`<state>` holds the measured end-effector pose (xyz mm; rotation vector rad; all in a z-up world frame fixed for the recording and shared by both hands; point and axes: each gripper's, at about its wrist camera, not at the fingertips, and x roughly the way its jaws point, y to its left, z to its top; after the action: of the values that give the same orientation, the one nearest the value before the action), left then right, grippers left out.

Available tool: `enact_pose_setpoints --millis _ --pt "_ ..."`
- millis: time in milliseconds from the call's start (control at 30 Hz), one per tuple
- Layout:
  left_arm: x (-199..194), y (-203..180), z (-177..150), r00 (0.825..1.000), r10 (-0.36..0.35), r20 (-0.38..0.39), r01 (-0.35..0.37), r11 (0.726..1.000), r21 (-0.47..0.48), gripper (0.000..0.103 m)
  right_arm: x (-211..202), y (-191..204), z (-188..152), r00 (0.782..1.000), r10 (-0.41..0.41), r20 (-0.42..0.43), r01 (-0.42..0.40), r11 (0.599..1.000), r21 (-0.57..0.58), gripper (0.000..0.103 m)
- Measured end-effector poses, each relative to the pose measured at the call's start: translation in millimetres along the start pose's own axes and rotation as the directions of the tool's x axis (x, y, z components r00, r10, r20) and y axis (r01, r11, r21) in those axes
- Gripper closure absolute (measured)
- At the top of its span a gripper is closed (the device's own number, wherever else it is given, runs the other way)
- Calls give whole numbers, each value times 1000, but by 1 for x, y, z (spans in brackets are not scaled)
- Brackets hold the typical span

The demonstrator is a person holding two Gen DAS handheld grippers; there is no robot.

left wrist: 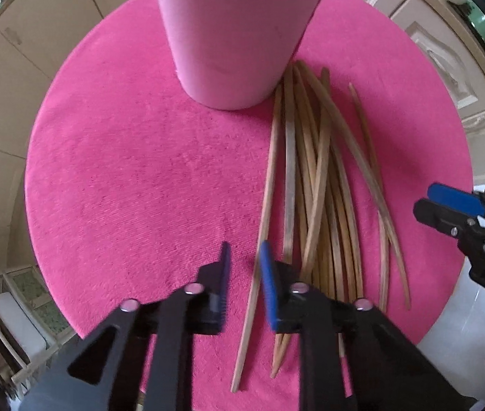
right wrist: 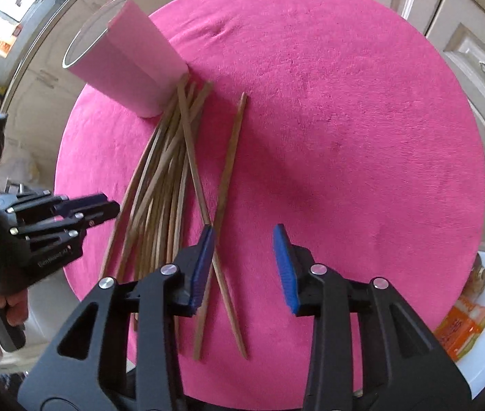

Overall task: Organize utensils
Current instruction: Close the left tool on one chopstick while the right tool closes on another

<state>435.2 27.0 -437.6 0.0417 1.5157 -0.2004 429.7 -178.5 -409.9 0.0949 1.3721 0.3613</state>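
Pink mat (left wrist: 122,171) — cup (left wrist: 235,34) against chopsticks (left wrist: 314,171); left gripper (left wrist: 244,250) narrow, right gripper (right wrist: 244,236) wider — neither gripping.

I see a round pink cloth (right wrist: 345,120) covering the tabletop, its nap scuffed darker in patches. Cream cabinet doors (right wrist: 468,51) with raised panels stand beyond it on the far right. An orange packet (right wrist: 461,328) lies on a white surface (its print too blurred to read) near the right edge.
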Motion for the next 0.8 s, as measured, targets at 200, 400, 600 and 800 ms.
enact_pose_setpoints --millis 200,400,600,800 --pt "9 -6 10 1000 -7 -18 8 999 50 93 10 6 6 1000 -19 -10 19 1000 19 68" --pt "15 -14 22 999 -32 -27 33 998 52 93 18 9 17 999 -39 -21 39 998 44 68" --pt "25 -19 22 998 -53 -37 55 998 30 93 29 18 28 998 -35 -53 37 998 45 74" --pt "22 -2 17 997 -74 -34 75 997 24 96 31 26 36 996 -57 -65 59 998 33 79"
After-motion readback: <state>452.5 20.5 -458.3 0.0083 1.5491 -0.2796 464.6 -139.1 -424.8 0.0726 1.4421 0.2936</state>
